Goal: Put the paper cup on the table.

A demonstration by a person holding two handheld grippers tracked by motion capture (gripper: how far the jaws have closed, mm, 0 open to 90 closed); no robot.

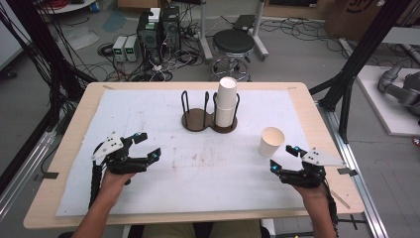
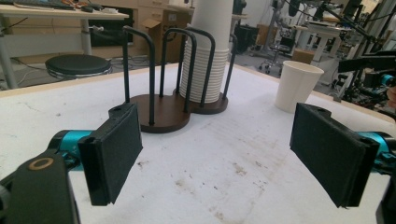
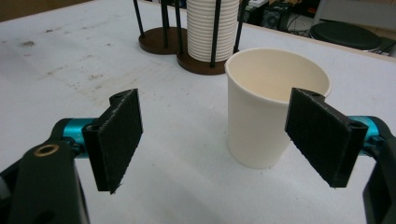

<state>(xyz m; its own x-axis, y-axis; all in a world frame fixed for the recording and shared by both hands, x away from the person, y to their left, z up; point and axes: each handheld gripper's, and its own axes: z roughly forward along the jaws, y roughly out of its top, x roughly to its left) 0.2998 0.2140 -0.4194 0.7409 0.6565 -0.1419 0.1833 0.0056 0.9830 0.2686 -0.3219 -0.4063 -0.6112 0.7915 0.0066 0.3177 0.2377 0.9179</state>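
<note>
A dark brown two-ring cup holder (image 1: pixel 195 120) stands at the middle back of the white mat. Its right ring holds a tall stack of white paper cups (image 1: pixel 227 101); the left ring is empty. One single paper cup (image 1: pixel 271 141) stands upright on the mat at the right. My right gripper (image 1: pixel 283 156) is open just short of that cup. In the right gripper view the cup (image 3: pixel 261 126) stands ahead of the open gripper (image 3: pixel 215 135), apart from both pads. My left gripper (image 1: pixel 148 145) is open over the mat at the left, with nothing between its jaws (image 2: pixel 217 140).
The mat covers a wooden table (image 1: pixel 69 148). Behind the far edge are a black stool (image 1: pixel 233 44), computer boxes (image 1: pixel 158 29) and loose cables on the floor. Black frame posts (image 1: pixel 364 44) rise at both sides. The stack (image 2: pixel 208 51) and single cup (image 2: pixel 299 86) lie ahead of the left gripper.
</note>
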